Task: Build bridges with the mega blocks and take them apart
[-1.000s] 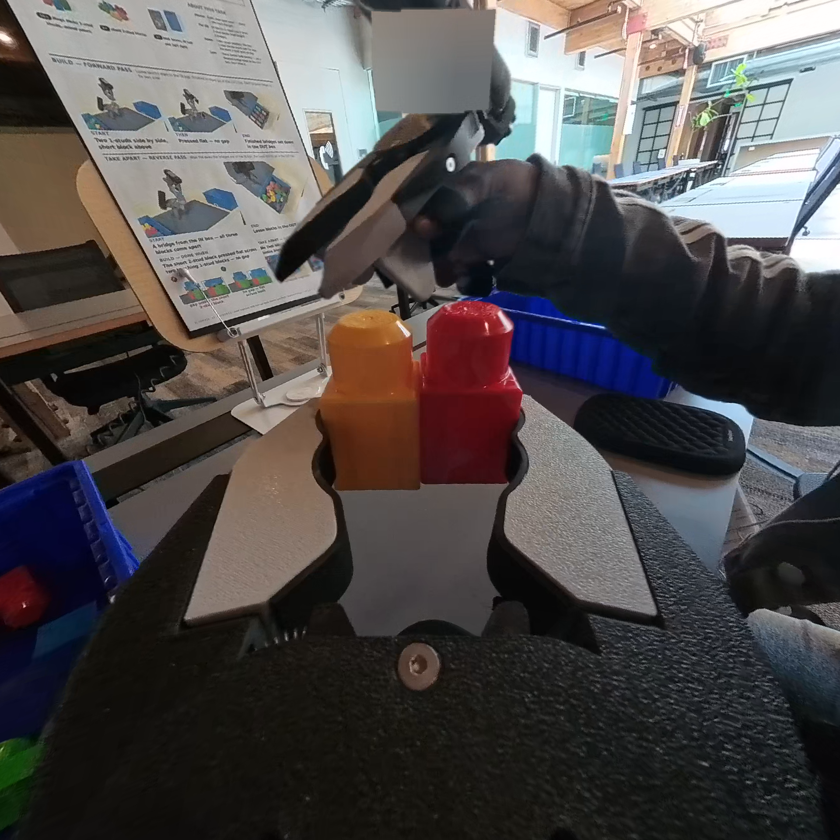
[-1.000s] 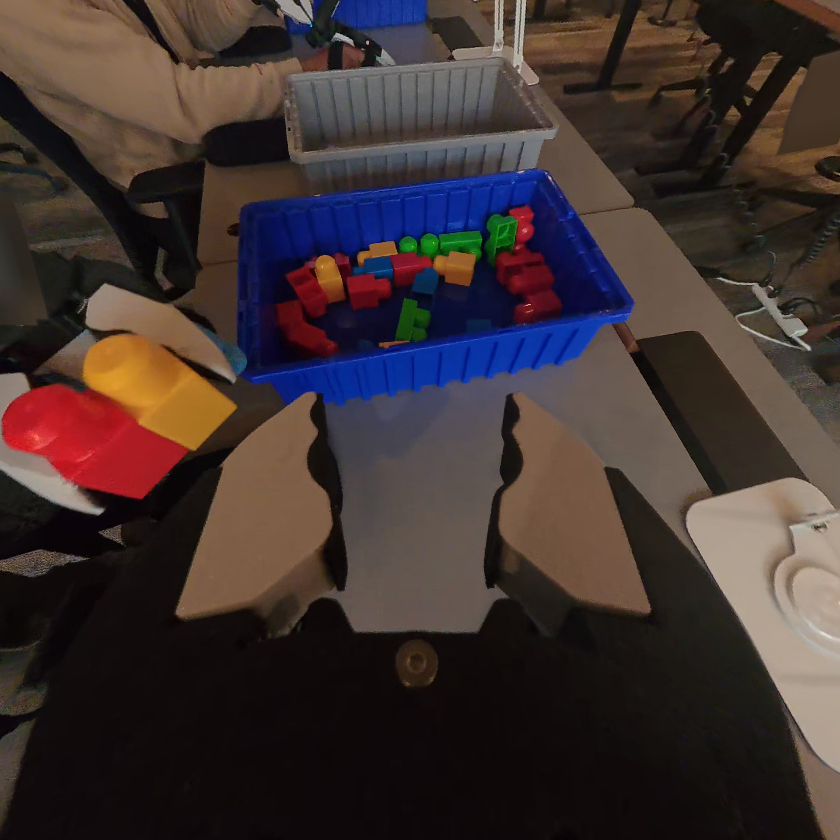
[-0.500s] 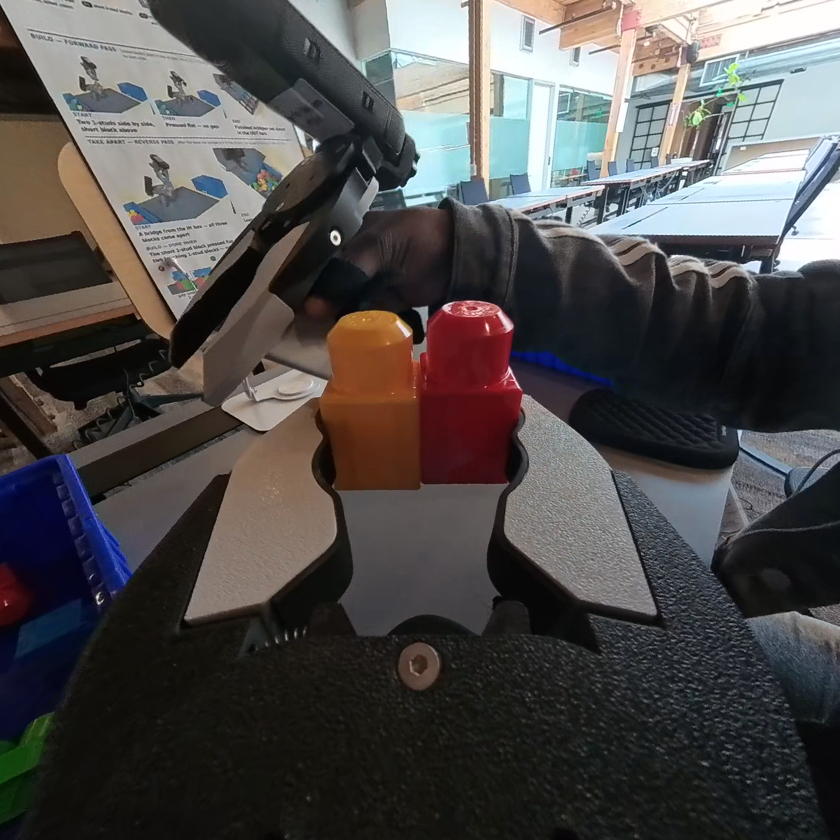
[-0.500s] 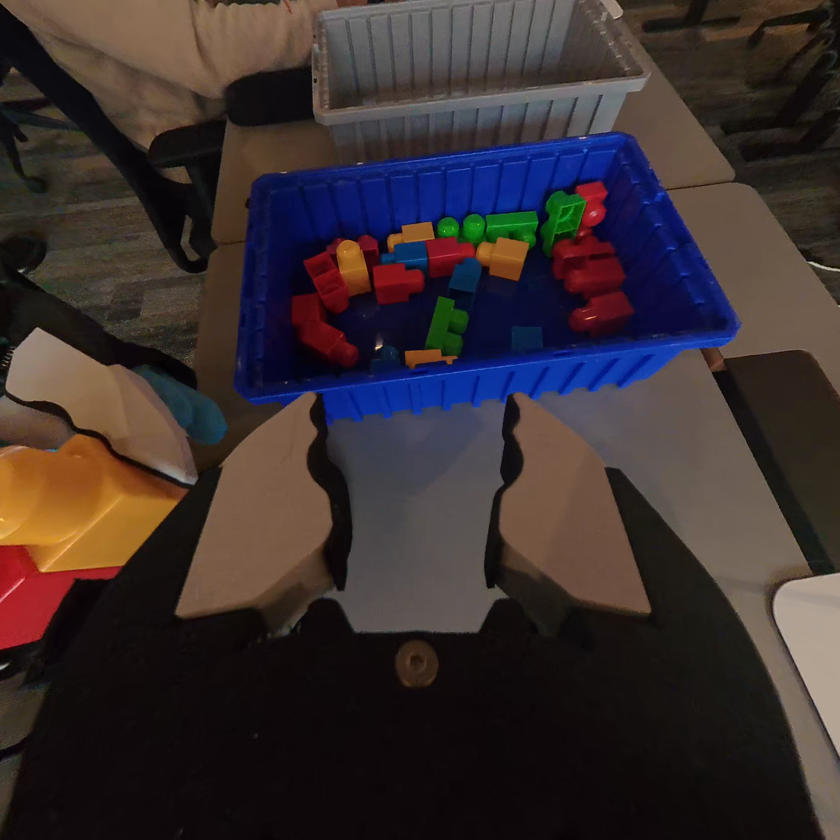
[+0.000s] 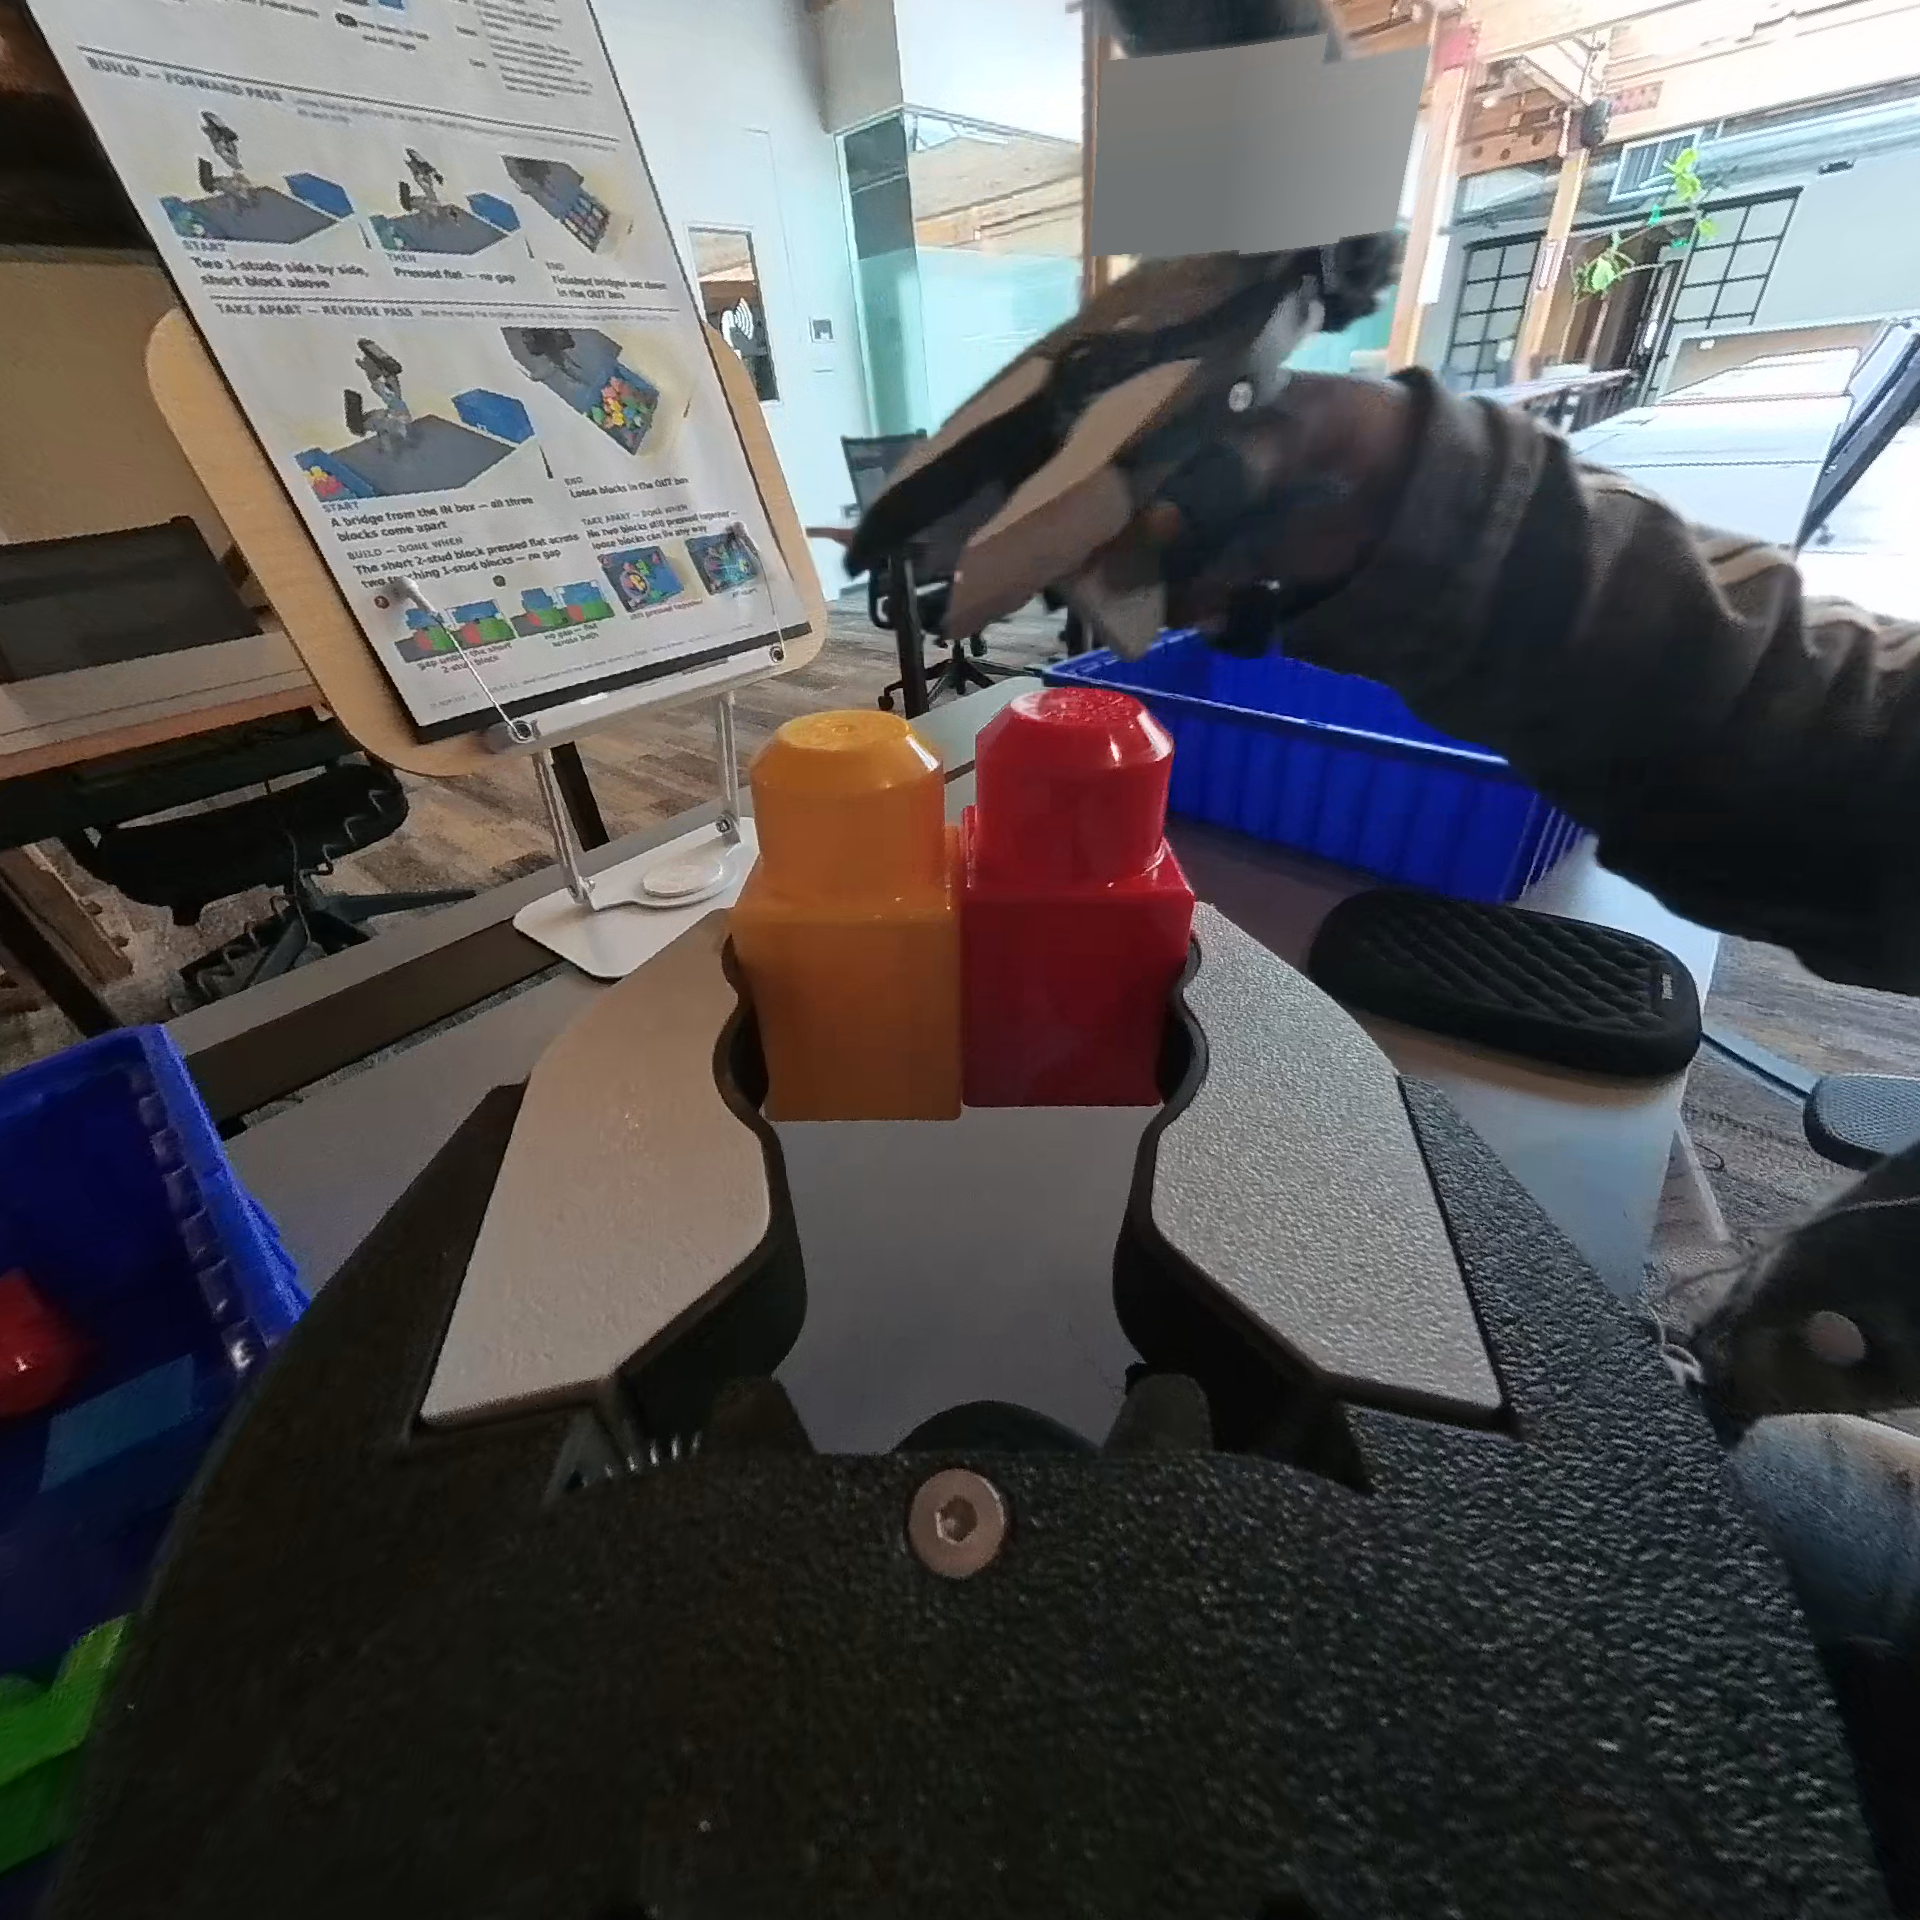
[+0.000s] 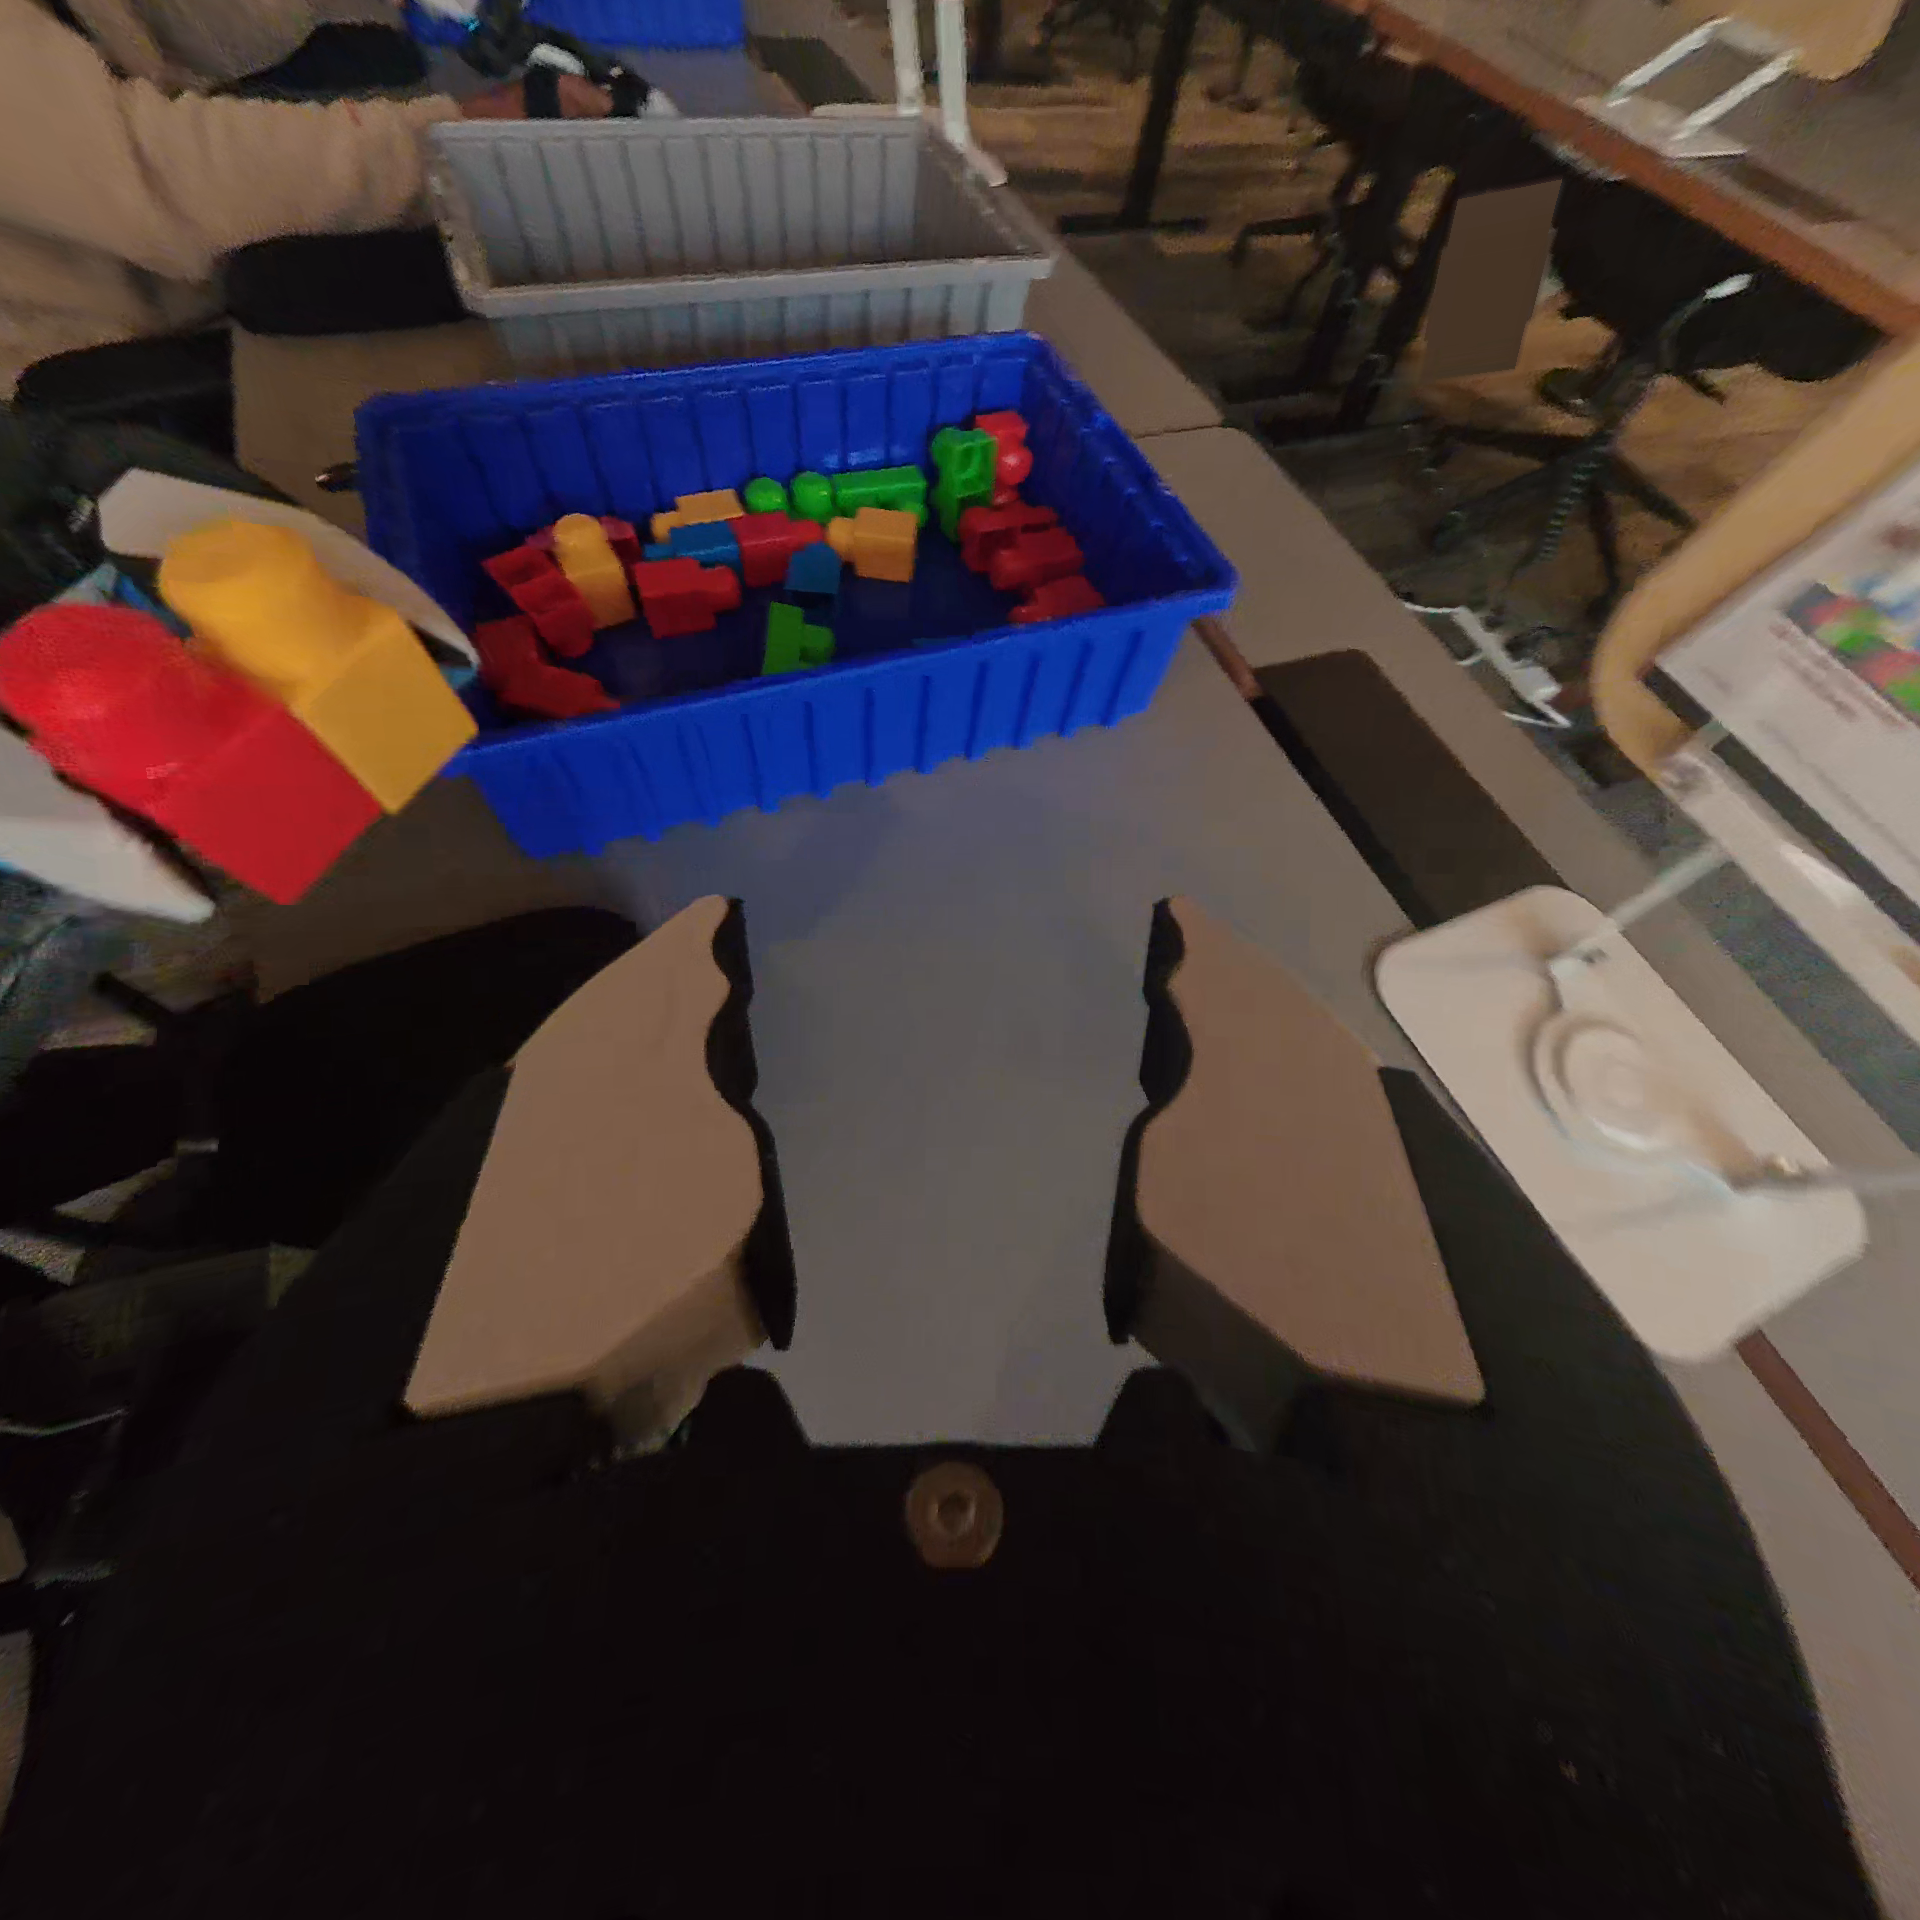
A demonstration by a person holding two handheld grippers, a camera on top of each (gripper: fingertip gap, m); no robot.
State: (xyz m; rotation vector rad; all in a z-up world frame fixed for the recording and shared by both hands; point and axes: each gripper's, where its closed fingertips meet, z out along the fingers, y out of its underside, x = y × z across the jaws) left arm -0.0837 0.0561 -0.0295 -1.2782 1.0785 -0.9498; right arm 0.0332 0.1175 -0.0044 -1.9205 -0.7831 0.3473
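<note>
While left claw point(image 5: 961, 1023) clamps orange block point(image 5: 847, 935) and red block point(image 5: 1070, 925) together, right claw point(image 6: 945, 1122) gapes empty, top block not fetched

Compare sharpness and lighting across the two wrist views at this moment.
Left wrist view: bright daylight, orange block and red block crisp, right gripper motion-blurred. Right wrist view: dim, softly blurred throughout, blue bin still readable.

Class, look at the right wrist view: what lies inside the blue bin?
Inside the blue bin lie loose blocks: red, yellow, green and blue ones, spread over its floor. The near wall hides the nearest strip of floor.
</note>
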